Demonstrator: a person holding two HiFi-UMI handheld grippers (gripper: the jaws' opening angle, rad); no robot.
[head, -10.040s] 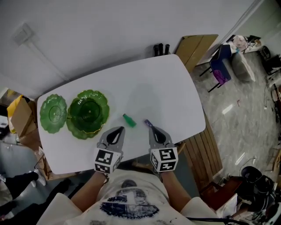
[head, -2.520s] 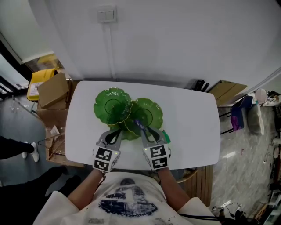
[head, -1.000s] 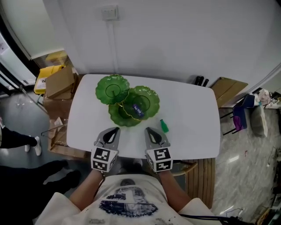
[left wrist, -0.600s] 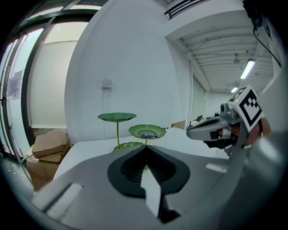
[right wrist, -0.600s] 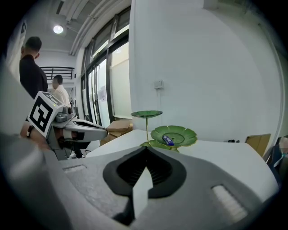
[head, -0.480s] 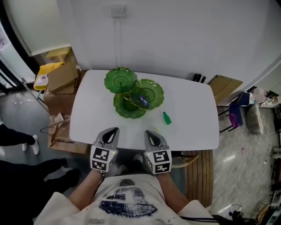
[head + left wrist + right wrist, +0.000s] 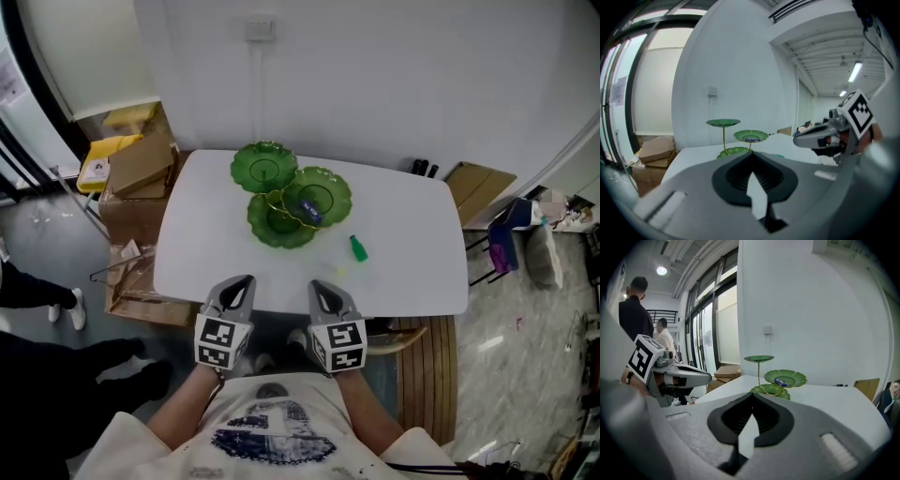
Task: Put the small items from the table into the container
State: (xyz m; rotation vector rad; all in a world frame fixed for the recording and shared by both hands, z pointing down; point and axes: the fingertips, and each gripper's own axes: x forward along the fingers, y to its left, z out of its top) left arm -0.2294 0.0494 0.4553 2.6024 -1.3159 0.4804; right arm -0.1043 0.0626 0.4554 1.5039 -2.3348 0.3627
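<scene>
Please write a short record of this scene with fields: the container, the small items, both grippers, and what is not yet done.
container: green three-plate stand on the white table
item inside: small blue item, in the right-hand plate
item outside: small green item, on the table right of the stand
left gripper: shut, empty, at the table's near edge
right gripper: shut, empty, at the near edge
not yet done: green item into stand

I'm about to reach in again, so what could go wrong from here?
The green item lies loose on the table, near the tiered green dish stand; a shut right gripper could knock it away instead of grasping it. The stand's dishes sit on thin stems, so a bump may tip it and spill the blue item.
</scene>
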